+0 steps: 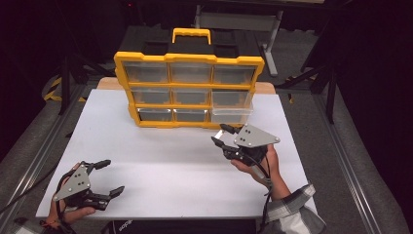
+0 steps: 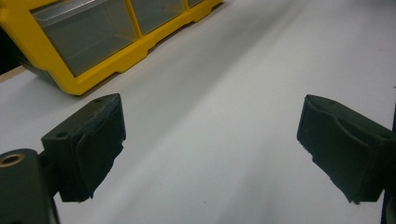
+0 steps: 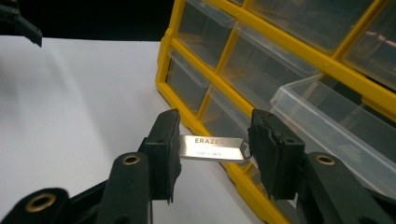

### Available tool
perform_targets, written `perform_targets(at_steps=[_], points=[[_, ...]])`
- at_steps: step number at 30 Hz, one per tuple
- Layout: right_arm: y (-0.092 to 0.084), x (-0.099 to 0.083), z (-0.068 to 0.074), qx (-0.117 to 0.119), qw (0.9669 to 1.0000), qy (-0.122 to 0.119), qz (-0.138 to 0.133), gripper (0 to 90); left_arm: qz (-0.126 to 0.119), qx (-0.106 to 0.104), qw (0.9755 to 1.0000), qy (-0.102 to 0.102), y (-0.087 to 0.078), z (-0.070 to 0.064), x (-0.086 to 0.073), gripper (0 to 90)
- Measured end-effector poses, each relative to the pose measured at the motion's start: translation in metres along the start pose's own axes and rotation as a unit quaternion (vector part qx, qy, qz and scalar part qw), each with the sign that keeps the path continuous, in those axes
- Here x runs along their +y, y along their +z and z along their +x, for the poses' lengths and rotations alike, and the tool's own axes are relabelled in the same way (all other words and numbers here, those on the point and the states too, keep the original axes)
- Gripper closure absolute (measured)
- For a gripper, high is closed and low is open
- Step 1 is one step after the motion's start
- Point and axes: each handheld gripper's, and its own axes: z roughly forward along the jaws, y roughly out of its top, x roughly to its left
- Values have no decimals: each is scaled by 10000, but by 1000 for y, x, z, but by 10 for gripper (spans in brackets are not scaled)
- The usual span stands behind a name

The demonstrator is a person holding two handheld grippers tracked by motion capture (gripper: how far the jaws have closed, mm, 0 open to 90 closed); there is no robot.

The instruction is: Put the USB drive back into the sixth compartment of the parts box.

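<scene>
In the high view a yellow organizer [image 1: 189, 90] with clear, seemingly empty drawers stands on the white bench [image 1: 160, 165], its bottom-right drawer [image 1: 232, 115] pulled out; the right gripper [image 1: 225, 136] holds a small metal piece [image 1: 227, 128] just before that drawer. In the left gripper view, the fingers [image 2: 88, 149] stand wide apart over bare bench, the organizer beyond them. In the right gripper view, the fingers [image 3: 163, 149] pinch a flat, shiny silver USB stick [image 3: 212, 148] stamped ERAZER end to end, its long axis crosswise, beside the organizer's lower frame.
</scene>
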Motion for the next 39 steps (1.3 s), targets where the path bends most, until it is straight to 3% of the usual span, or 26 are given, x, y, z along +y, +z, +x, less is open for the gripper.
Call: perform_targets(at_steps=[3, 10, 14, 29, 39], points=[[-3, 4, -9, -138, 9999, -34, 3, 543, -4, 6, 10000, -5, 0, 0, 0, 90], [-10, 14, -34, -323, 9993, 181, -70, 543, 1, -7, 10000, 6, 0, 0, 0, 90], [-11, 22, -46, -481, 9988, 116, -6, 542, 15, -5, 10000, 19, 0, 0, 0, 89], [5, 34, -86, -969, 9940, 66, 510, 542, 57, -44, 10000, -23, 3, 0, -2, 90], [18, 27, -103, -1080, 9913, 301, 684, 542, 80, -29, 10000, -37, 4, 1, -3, 91]])
